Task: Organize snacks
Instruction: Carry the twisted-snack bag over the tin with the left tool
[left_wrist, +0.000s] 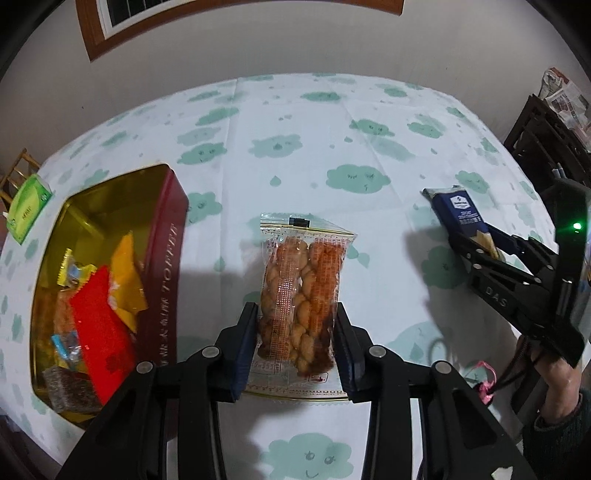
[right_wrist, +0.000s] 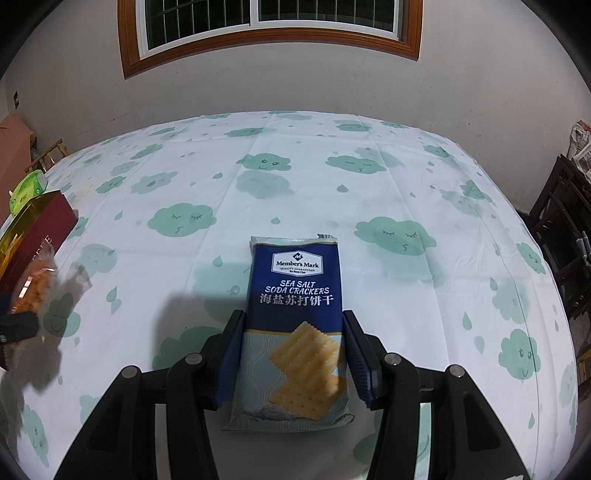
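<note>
A: What is cut off in the right wrist view?
B: The tin (right_wrist: 35, 236) and twist pack (right_wrist: 31, 284) run past the left edge; the pack is motion-blurred.

A: And in the left wrist view?
B: The right gripper (left_wrist: 476, 245) covers the cracker pack's (left_wrist: 458, 210) lower half. The tin's small wrappers (left_wrist: 70, 273) are unreadable.
</note>
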